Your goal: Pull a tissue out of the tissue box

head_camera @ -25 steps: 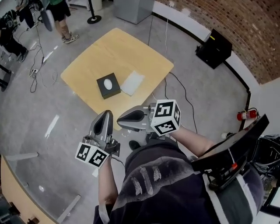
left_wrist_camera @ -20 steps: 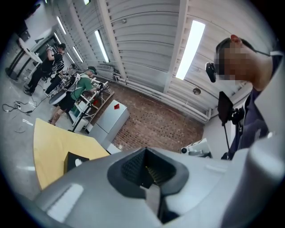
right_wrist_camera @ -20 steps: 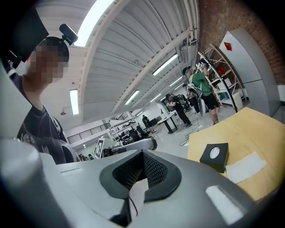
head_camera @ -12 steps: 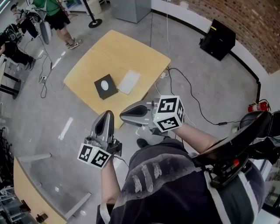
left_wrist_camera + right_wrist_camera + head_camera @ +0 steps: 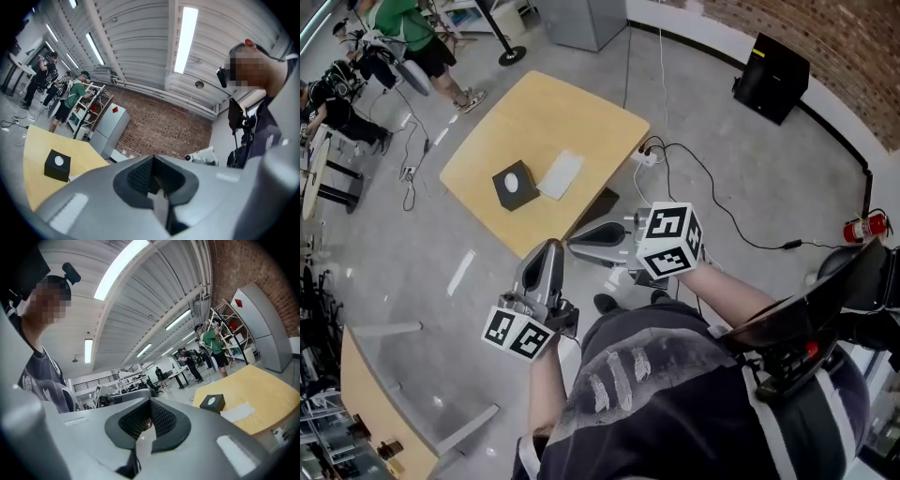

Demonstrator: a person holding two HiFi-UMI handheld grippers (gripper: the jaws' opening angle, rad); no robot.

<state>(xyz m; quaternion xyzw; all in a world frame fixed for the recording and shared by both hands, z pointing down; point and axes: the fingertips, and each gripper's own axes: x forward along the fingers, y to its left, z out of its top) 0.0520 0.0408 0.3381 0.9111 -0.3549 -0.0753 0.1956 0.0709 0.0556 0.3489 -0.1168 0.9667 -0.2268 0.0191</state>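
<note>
The black tissue box [image 5: 514, 185] with a white tissue showing in its round top hole stands on the yellow wooden table [image 5: 581, 117]. The table is well ahead of me, out of reach. A flat white sheet [image 5: 560, 174] lies just right of the box. My left gripper [image 5: 551, 249] and right gripper [image 5: 577, 242] are held level over the grey floor, short of the table, both shut and empty. In the left gripper view the tissue box [image 5: 57, 165] is small at the far left. In the right gripper view the tissue box [image 5: 212, 402] and the white sheet [image 5: 237, 411] are at the right.
A power strip with cables [image 5: 647, 155] lies on the floor by the table's right corner. A black speaker box [image 5: 776, 64] and a fire extinguisher [image 5: 862, 228] are at the right. People [image 5: 412, 28] stand at the far left, by a grey cabinet [image 5: 581, 19].
The head view has shifted, and the table and box now sit a little farther up and left. Both grippers have moved along with me over the floor. Their jaws stay shut.
</note>
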